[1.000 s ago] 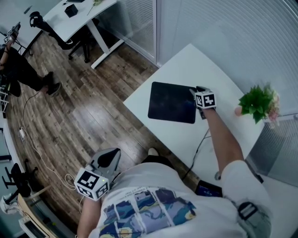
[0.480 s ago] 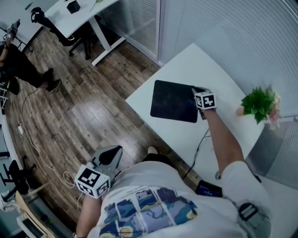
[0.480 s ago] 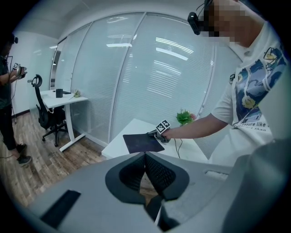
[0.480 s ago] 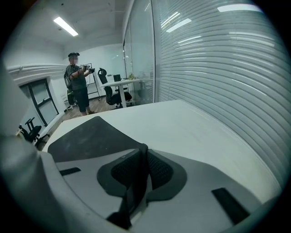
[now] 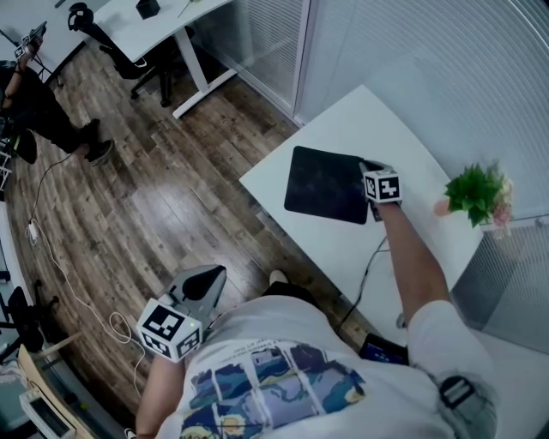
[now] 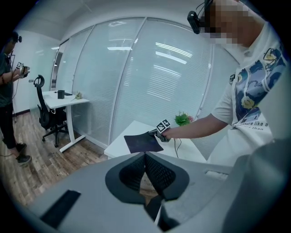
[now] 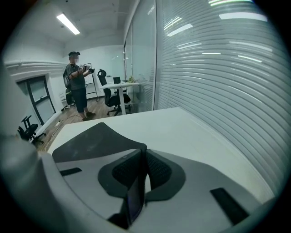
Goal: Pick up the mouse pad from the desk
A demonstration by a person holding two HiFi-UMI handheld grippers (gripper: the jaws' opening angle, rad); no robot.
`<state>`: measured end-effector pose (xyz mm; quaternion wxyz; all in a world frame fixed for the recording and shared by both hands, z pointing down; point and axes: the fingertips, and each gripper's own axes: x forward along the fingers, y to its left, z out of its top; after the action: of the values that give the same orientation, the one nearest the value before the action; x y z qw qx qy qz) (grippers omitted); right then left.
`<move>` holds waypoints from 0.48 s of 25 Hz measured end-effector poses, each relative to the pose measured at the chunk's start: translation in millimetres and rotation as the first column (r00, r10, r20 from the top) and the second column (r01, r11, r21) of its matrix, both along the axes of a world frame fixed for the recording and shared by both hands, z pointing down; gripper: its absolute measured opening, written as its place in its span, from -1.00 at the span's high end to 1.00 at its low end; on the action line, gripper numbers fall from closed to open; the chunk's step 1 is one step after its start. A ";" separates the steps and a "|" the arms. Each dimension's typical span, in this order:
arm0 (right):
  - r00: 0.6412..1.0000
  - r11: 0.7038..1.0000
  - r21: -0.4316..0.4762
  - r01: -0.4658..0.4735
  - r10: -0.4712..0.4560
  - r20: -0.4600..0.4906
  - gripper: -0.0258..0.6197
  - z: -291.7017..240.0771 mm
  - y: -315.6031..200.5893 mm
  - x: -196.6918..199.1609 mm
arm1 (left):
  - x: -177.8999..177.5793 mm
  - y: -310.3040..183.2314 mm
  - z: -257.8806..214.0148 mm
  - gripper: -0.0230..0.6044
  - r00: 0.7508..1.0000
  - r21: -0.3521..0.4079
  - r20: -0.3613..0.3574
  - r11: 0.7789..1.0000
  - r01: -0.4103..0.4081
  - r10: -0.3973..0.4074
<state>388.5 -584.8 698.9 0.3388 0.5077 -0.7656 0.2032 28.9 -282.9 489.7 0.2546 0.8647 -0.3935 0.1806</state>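
Observation:
The dark mouse pad [image 5: 324, 184] lies on the white desk [image 5: 369, 120], with its right edge lifted. My right gripper [image 5: 364, 168] has just been closing its jaws and is shut on that edge. In the right gripper view the thin pad [image 7: 93, 139] runs back between the pads of my right gripper [image 7: 141, 154]. My left gripper [image 5: 208, 276] hangs low beside my body over the wooden floor, shut with nothing in it. The left gripper view shows my left gripper [image 6: 145, 157] with its tips meeting, and the mouse pad [image 6: 142, 143] far off.
A small potted plant [image 5: 476, 193] stands at the desk's right end. A thin cable [image 5: 369, 261] drops off the near edge. Glass walls with blinds [image 5: 446, 60] close the back. Another desk [image 5: 163, 21], office chairs and a standing person [image 5: 34, 111] are far left.
The right gripper's jaws have closed on the pad's right edge and risen a little, tilting that edge off the desk. The left gripper has shifted slightly.

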 end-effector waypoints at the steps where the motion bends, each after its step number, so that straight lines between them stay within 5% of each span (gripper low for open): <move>1: 1.000 1.000 0.008 -0.002 0.002 -0.001 0.83 -3.9 1.5 -1.3 | -2.2 2.9 -0.2 0.92 1.000 0.003 -0.004 1.000 0.000 0.000; 12: 1.000 0.996 0.081 -0.024 0.025 -0.016 0.83 -54.0 24.1 -27.0 | -38.4 41.8 -8.1 0.92 0.999 0.030 -0.035 1.000 -0.007 0.009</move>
<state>361.5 -560.7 644.9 0.3222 0.5320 -0.7640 0.1718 -9.5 -241.1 481.6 0.2478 0.8731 -0.3881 0.1604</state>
